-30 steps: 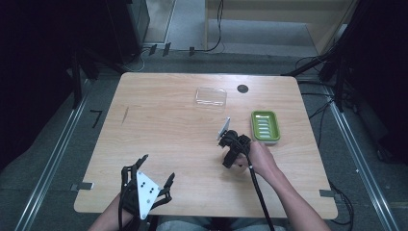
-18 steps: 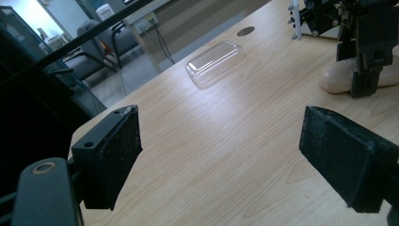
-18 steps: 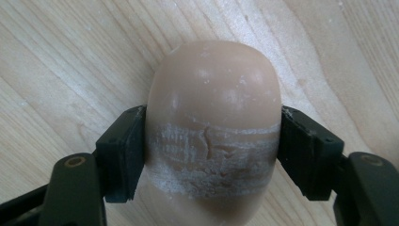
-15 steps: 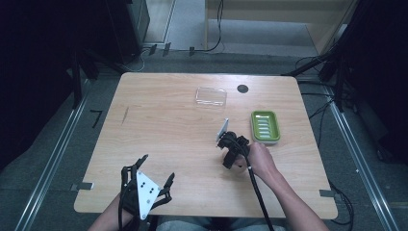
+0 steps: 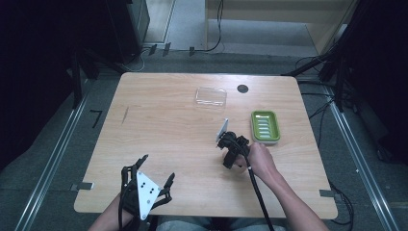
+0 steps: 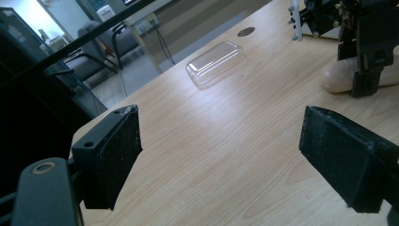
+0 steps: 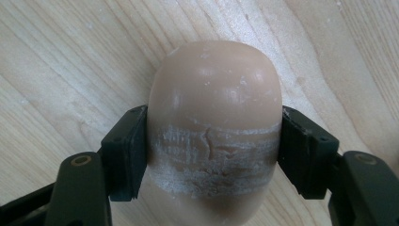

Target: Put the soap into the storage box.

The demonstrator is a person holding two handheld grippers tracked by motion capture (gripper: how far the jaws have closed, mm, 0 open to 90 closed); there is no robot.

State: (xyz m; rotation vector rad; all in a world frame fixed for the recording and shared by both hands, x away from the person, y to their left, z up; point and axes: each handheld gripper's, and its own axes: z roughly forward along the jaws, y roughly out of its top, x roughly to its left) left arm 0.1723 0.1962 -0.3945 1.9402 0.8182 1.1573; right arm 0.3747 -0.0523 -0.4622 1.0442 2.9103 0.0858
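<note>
My right gripper (image 7: 214, 155) has just been closing and now pinches the bar of soap (image 7: 214, 117) by its two sides – the soap lies on the table (image 5: 163, 125), just beside the green soap dish (image 5: 265, 127). My left gripper (image 6: 221, 155) waits with jaws spread, holding nothing. I judge this as the grasp step – next I must lift the soap straight, without slipping, and carry it to the dish.

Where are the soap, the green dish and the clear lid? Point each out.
soap (image 7: 214, 141): right gripper view, middle of its scuffed top face.
green dish (image 5: 265, 126): high view, ribbed floor inside it.
clear lid (image 6: 216, 62): left gripper view, middle of its domed top.
</note>
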